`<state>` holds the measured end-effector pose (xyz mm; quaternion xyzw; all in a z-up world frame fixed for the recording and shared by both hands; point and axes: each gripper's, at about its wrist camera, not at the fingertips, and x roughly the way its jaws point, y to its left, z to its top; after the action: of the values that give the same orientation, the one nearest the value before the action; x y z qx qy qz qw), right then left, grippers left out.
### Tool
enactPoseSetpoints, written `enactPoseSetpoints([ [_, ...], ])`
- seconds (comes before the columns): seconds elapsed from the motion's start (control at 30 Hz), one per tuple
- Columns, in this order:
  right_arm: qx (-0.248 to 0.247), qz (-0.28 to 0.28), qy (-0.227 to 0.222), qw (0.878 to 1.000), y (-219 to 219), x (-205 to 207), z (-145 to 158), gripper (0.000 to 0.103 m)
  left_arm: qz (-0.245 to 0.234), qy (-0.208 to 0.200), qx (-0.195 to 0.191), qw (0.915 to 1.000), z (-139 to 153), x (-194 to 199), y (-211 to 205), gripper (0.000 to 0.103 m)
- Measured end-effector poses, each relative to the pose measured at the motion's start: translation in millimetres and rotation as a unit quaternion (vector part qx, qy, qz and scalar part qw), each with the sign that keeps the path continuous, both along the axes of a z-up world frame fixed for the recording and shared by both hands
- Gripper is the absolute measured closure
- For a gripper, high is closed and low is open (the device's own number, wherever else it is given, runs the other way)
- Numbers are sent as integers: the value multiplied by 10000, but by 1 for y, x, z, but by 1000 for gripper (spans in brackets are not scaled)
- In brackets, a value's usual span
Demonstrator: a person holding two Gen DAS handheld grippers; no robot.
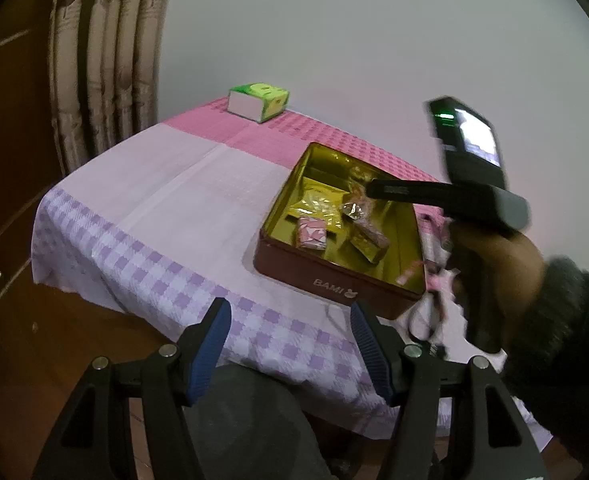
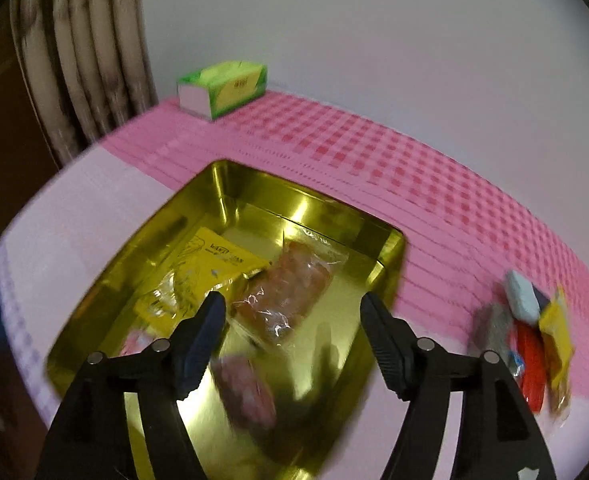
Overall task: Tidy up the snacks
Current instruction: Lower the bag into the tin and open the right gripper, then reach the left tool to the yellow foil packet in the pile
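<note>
The gold-lined, maroon-walled square tin (image 2: 386,248) sits on the pink-and-lilac checked tablecloth (image 1: 166,184), holding a clear-wrapped brownish snack (image 2: 290,292) and a yellow packet (image 2: 218,260). The right gripper (image 2: 292,312) hangs spread and empty above it. More loose wrapped snacks (image 2: 534,336) lie apart, right of the tin. The left gripper (image 1: 290,320) is spread, empty, near the table edge. A green tissue box (image 1: 259,101) stands far back.

Cloth-covered table (image 1: 166,184) with open tin (image 1: 334,276), tissue box (image 1: 259,102), loose snack packets (image 2: 534,328)

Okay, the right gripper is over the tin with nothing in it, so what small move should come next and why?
Probably swing the right gripper to its right, toward the loose snack pile on the pink cloth. Its fingers stand open and empty above the tin, which already holds several packets, while those snacks lie outside it.
</note>
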<state>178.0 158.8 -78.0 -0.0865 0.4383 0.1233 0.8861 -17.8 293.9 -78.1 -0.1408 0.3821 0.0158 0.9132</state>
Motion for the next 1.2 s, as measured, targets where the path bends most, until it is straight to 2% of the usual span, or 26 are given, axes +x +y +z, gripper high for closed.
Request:
enactPoseSetpoints([
  [0.1,392,-263,-227,9986,-47,-37,11,23,-122,-24,99,9999,1,-2,-10,40],
  [0.23,428,-726,-402,9956,-124,-90,11,22,-395,-60,275,9988,0,-3,-29,40],
  [0.33,202,-1268,-482,9905,-194,-127,5,22,-681,-216,492,9962,-3,-3,-50,40],
  [0.43,-35,-1895,-544,9804,-259,-167,-3,22,-1082,-213,773,9909,-9,2,-78,40],
  [0.47,19,-2203,-557,9739,-286,-184,-6,21,-1217,-229,844,9887,-11,4,-88,40],
  [0.6,251,-2846,-700,9557,-340,-216,-9,21,-1833,-143,935,9785,-15,31,-142,40],
  [0.73,695,-3012,-697,9485,-363,-207,4,21,-2203,-218,957,9705,-6,72,-204,40],
  [0.8,676,-2916,-926,9496,-364,-209,13,15,-2389,-231,905,9665,2,96,-240,40],
  [0.87,476,-2835,-925,9533,-363,-206,18,15,-2505,-245,760,9648,7,120,-271,40],
  [1.0,455,-2848,-904,9532,-370,-209,25,15,-2379,-17,373,9706,0,165,-320,40],
  [1.1,822,-2905,-907,9490,-382,-215,31,14,-2105,319,152,9770,-18,201,-352,40],
  [1.2,977,-2901,-973,9470,-385,-218,36,14,-1800,440,-20,9827,-33,226,-369,40],
])
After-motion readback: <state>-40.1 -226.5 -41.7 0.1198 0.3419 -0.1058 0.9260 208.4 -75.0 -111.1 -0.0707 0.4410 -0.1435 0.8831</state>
